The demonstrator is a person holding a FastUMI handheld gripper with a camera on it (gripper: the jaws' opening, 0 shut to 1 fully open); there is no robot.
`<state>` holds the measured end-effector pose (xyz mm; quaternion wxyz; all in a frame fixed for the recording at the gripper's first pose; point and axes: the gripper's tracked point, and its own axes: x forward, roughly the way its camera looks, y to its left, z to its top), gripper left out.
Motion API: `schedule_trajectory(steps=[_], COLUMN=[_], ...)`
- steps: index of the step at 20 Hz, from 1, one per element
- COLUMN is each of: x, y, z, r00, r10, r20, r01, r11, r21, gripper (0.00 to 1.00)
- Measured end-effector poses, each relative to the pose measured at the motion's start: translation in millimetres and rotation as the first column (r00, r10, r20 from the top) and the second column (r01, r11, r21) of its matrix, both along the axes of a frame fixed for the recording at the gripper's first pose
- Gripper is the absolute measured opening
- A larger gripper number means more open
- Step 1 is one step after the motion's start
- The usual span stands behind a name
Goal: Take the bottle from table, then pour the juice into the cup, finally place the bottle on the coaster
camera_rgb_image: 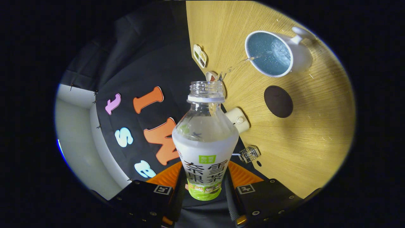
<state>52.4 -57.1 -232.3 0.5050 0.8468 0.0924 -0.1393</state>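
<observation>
My gripper (205,186) is shut on a clear plastic bottle (205,139) with a white and green label, held between both fingers. The bottle is tipped over sideways, uncapped, its open neck pointing away from the fingers. A thin clear stream (240,63) runs from the bottle's mouth into a white cup (277,53) with a blue inside and a handle on its far side. The cup stands on the wooden table (316,126). A dark round coaster (278,101) lies on the table between the cup and the fingers, apart from both.
Along the table's edge by the black cloth wall sit a small divided white dish (200,55), a white cylindrical object (238,119) and a small clear faceted object (250,154). A pale wall (72,133) lies beyond the cloth.
</observation>
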Motion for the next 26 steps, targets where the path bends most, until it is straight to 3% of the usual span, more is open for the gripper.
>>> schedule_trajectory(steps=[26], x=[1.0], y=[-4.8], z=[16.3], r00=[0.995], r10=[-0.098], r20=[0.029], r01=[0.093], r11=[0.984], r21=[0.153], gripper=[0.6])
